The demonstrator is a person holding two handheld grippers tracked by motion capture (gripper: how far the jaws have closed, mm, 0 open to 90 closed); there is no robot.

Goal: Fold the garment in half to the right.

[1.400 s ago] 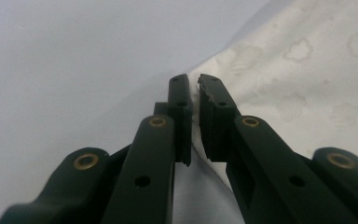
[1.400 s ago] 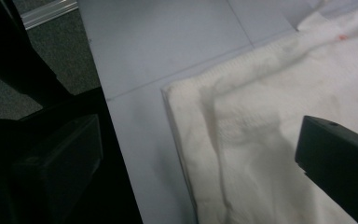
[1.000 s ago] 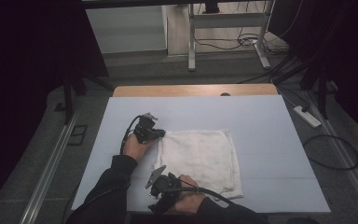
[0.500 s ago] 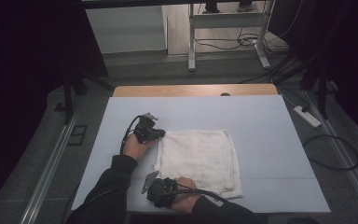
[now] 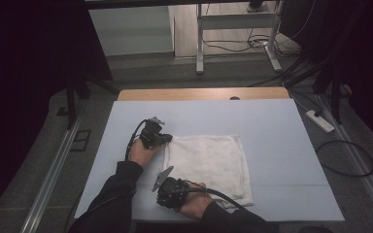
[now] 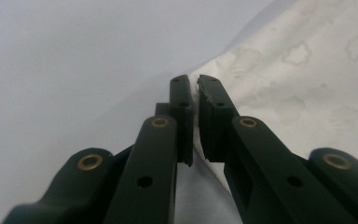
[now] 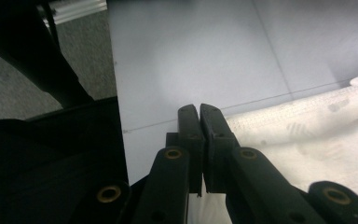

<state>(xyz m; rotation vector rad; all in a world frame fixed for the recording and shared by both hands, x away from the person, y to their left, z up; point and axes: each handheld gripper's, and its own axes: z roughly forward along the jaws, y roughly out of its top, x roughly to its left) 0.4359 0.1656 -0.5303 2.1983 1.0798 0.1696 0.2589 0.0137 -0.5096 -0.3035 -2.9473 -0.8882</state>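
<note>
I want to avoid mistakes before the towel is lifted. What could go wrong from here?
1. The right tool has just been closing on the towel at its very corner, so the cloth may slip out when pulled.
2. The left tool also pinches only the edge, so one corner could drop and the fold go crooked.
3. Uneven pulling may drag the towel across the table and wrinkle it.

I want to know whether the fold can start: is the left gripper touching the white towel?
Touching. In the left gripper view, the left gripper is shut on the edge of the towel, with cloth pinched between its fingers.
</note>
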